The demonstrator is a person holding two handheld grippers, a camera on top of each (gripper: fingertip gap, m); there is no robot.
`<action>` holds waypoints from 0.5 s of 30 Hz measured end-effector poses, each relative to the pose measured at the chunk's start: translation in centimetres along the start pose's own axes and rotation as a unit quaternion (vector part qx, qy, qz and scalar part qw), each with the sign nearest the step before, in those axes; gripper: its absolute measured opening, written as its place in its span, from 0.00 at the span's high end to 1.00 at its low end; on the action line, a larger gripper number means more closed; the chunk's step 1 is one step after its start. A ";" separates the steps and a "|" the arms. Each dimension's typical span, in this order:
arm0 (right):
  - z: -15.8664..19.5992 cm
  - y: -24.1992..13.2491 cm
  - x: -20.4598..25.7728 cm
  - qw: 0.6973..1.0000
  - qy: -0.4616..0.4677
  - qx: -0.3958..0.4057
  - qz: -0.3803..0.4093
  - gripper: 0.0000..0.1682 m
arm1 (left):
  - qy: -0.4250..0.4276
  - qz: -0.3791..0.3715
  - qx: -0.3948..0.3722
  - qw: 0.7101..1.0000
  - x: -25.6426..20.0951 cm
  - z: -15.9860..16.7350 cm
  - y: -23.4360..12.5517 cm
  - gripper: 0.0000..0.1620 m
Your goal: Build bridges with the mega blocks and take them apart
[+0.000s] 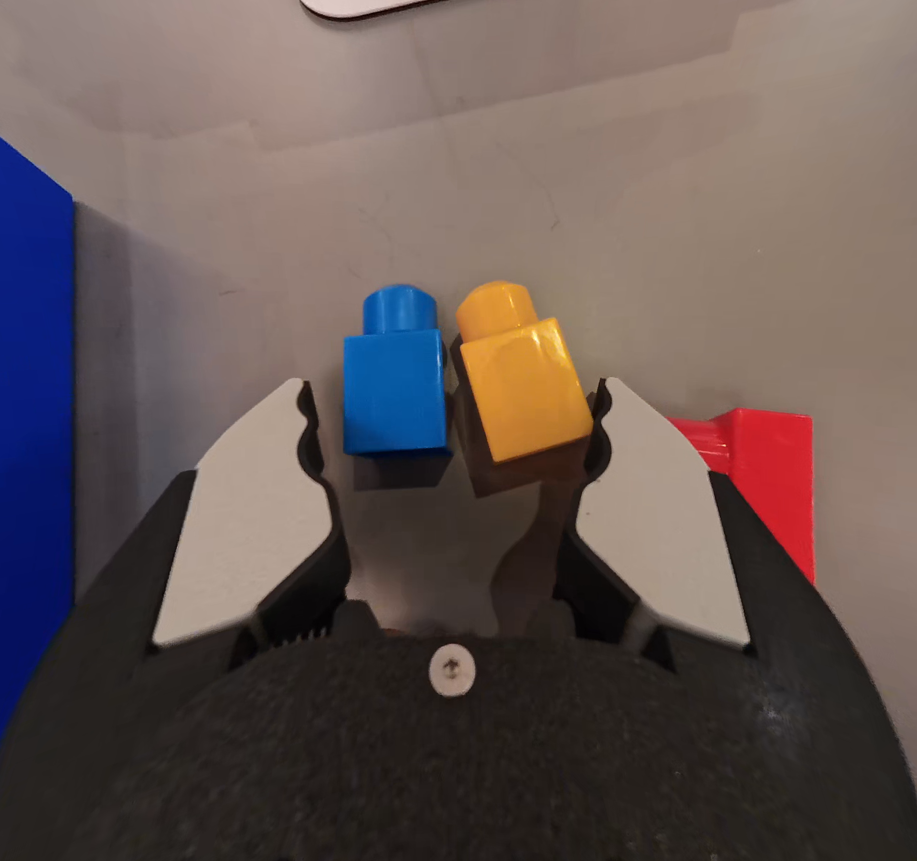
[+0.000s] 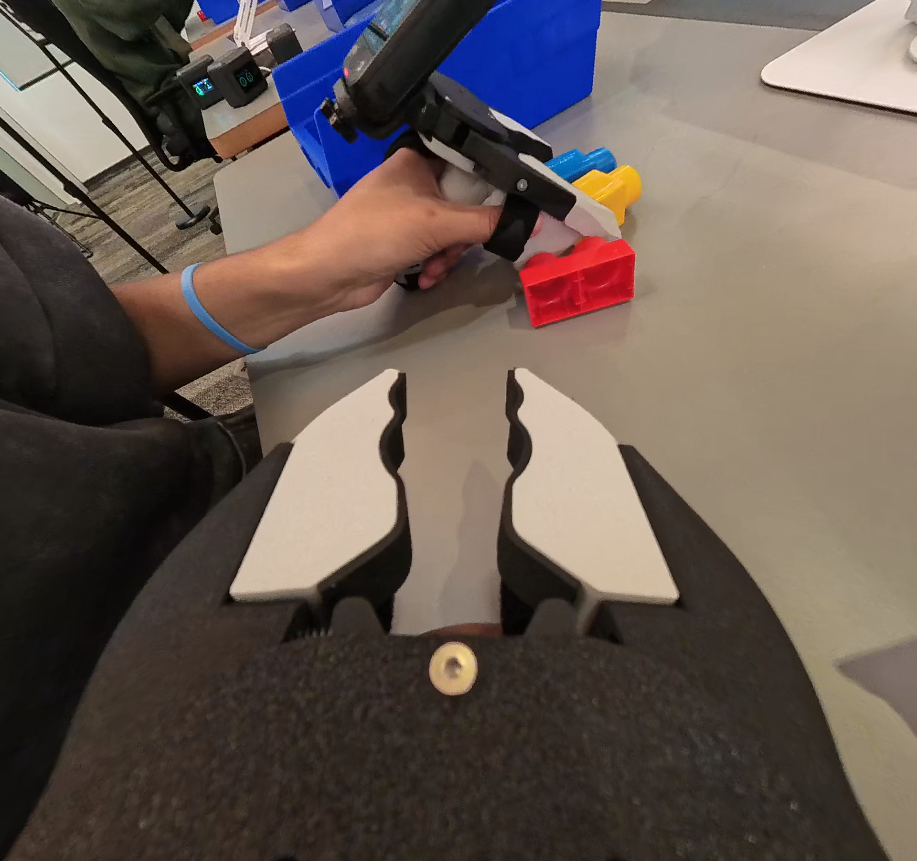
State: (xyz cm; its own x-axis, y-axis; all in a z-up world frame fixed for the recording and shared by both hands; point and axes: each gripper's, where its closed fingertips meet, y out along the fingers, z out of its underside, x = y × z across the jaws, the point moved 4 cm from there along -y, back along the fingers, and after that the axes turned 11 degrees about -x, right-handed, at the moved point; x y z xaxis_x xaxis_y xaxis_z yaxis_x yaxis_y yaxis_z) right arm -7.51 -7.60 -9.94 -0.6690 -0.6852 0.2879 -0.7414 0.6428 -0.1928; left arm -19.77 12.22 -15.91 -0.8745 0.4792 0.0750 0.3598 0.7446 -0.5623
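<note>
Soft indoor light, wide-angle edge distortion

Two single-stud blocks (image 1: 394, 390) lie side by side, left of a double block (image 1: 759, 470).

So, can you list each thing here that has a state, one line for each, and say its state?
Left tool: open, around the blue and yellow blocks, gripping neither.
Right tool: open, empty, over bare table.
Blue block: on its side, on the table.
Yellow block: on its side, beside the blue one, slightly angled.
Red block: on its side, hollow underside showing.
Blue bin: upright; contents not visible.
</note>
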 end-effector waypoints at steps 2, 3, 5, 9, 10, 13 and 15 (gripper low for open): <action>-0.1 -0.1 0.1 1.000 0.001 -0.002 -0.001 0.77 | -0.004 0.004 0.002 1.000 0.0 0.1 0.0 0.38; -0.1 -0.1 0.1 1.000 0.002 -0.003 -0.002 0.77 | -0.007 0.006 0.008 1.000 0.1 0.1 0.1 0.39; -0.2 -0.1 0.0 1.000 0.003 -0.005 -0.002 0.77 | -0.013 0.012 0.018 1.000 0.1 0.3 0.2 0.42; -0.1 -0.2 0.1 1.000 0.005 -0.003 -0.004 0.77 | -0.014 0.016 0.018 1.000 0.0 0.3 0.3 0.41; -0.1 -0.2 0.1 1.000 0.005 -0.004 -0.004 0.77 | -0.012 0.015 0.019 1.000 0.1 0.2 0.3 0.41; -0.2 -0.2 0.2 1.000 0.006 -0.003 -0.007 0.77 | -0.014 0.013 0.020 1.000 0.2 0.1 0.4 0.44; -0.2 -0.2 0.2 1.000 0.005 -0.004 -0.007 0.77 | -0.019 0.019 0.023 0.999 0.1 0.2 0.4 0.45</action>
State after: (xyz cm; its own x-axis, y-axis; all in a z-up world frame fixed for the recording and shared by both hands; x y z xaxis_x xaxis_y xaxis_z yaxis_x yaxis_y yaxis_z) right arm -7.48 -7.84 -9.66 -0.6585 -0.6903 0.2996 -0.7497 0.6362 -0.1820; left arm -19.77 12.52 -16.30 -0.8727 0.4878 0.0227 0.3779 0.7040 -0.6013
